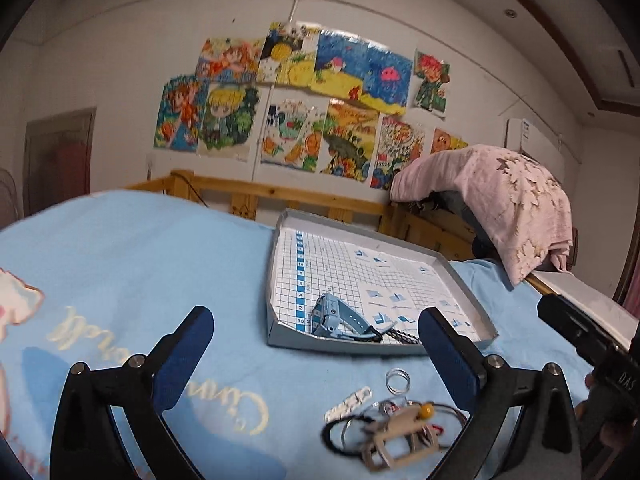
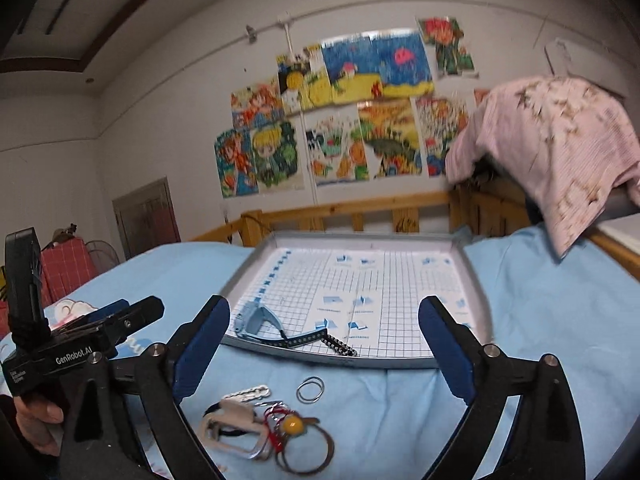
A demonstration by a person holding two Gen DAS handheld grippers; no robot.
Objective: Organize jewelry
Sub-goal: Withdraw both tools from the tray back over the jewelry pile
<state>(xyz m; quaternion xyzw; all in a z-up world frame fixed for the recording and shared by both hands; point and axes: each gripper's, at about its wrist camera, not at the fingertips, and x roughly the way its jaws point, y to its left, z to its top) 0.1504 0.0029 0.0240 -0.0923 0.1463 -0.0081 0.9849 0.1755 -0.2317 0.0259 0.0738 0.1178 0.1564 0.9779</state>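
Blue-padded fingers [image 1: 184, 356] of the left gripper [image 1: 316, 356] are spread wide with nothing between them, and the right gripper [image 2: 324, 344] is likewise seen fully parted and empty. Below both, at about six o'clock, a tangle of jewelry [image 2: 272, 432] is laid on the light blue bedsheet [image 1: 140, 264], with a small wire ring [image 2: 310, 389] just apart from it. At twelve o'clock, a pale blue watch [image 1: 332, 316] and a braided black-and-white band [image 2: 320, 340] are held in the near part of the shallow grey tray [image 1: 352, 346].
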